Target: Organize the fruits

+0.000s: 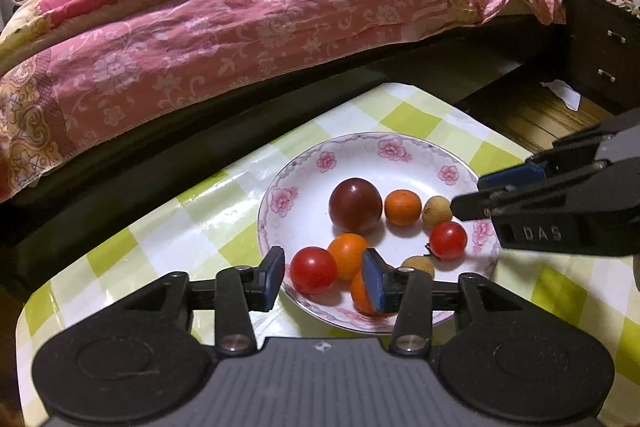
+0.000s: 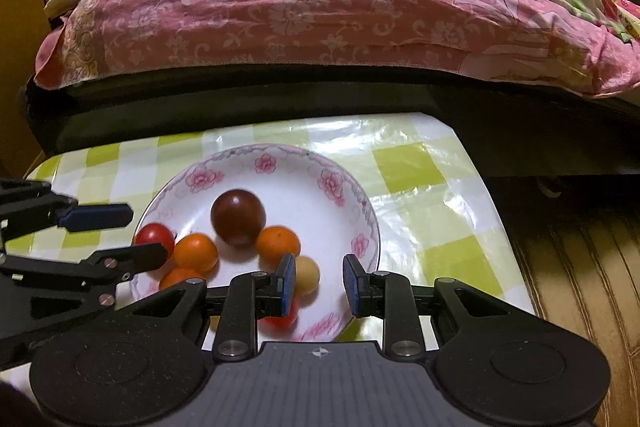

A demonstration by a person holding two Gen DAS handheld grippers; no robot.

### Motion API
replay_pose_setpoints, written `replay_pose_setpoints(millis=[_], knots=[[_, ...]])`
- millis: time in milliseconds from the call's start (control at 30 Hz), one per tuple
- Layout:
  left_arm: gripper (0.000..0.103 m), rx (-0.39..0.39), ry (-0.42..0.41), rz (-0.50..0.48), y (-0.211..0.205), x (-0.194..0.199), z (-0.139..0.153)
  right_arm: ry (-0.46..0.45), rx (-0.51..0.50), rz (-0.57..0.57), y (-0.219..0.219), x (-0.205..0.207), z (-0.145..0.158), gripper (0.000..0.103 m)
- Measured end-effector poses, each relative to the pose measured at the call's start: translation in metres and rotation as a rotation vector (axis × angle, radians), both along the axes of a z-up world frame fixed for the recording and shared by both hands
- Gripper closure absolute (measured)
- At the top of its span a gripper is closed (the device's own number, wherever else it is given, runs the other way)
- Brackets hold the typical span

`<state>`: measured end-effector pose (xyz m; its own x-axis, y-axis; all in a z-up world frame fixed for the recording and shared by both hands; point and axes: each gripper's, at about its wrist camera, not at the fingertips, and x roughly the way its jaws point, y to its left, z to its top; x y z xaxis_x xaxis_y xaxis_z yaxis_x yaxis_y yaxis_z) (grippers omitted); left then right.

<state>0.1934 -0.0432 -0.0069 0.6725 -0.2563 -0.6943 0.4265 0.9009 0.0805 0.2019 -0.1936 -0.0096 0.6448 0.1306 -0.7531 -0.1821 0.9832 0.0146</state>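
- The left gripper [image 1: 325,277] is hovering over the near rim of the floral plate [image 1: 304,163], its fingers spread apart and gripping nothing.
- A red cherry tomato [image 1: 313,269] and an orange kumquat [image 1: 347,254] are sitting between those fingers, and a second kumquat [image 1: 359,295] is lying partly hidden behind the right blue pad [image 1: 373,281].
- Ahead of the left gripper, a dark purple plum [image 1: 355,204], a third kumquat [image 1: 403,207], a tan longan [image 1: 436,212] and another cherry tomato [image 1: 448,240] are resting in the plate.
- The right gripper [image 2: 319,285] is hanging over the plate's right edge [image 2: 360,203], fingers apart and empty.
- A longan [image 2: 307,275] is lying just beside its left pad [image 2: 289,285], with a red tomato [image 2: 282,319] below that pad, mostly hidden.
- The plate is sitting on the green-checked tabletop [image 2: 412,163], and the bed [image 2: 280,15] with its pink floral quilt is rising beyond both grippers.
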Motion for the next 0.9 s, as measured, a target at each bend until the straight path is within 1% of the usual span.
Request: replay_pose_setpoints(millis=[67,233,300,367,467,533,633,900], knots=[[0.044,0.002,-0.013,0.005,0.0,-0.004,0.003,0.002,0.0,-0.004,0.001,-0.006,0.001,0.08],[0.026,-0.008,-0.031,0.026,0.002,-0.012,0.009,0.019,0.004,-0.028,0.001,-0.021,0.004,0.08],[0.02,-0.009,-0.043,0.03,0.002,-0.016,0.012,0.023,0.012,-0.042,0.001,-0.026,0.007,0.077],[0.016,-0.003,-0.055,0.033,0.002,-0.021,0.013,0.022,0.027,-0.052,0.002,-0.033,0.01,0.074],[0.011,0.024,-0.074,0.04,0.0,-0.029,0.014,0.014,0.036,-0.059,0.003,-0.042,0.015,0.073],[0.005,0.05,-0.087,0.049,-0.002,-0.034,0.015,0.002,0.033,-0.061,0.004,-0.047,0.019,0.073],[0.003,0.071,-0.107,0.062,-0.001,-0.044,0.017,-0.005,0.037,-0.076,0.003,-0.055,0.022,0.072],[0.001,0.063,-0.103,0.097,0.005,-0.063,0.023,-0.002,0.053,-0.096,0.004,-0.076,0.025,0.071]])
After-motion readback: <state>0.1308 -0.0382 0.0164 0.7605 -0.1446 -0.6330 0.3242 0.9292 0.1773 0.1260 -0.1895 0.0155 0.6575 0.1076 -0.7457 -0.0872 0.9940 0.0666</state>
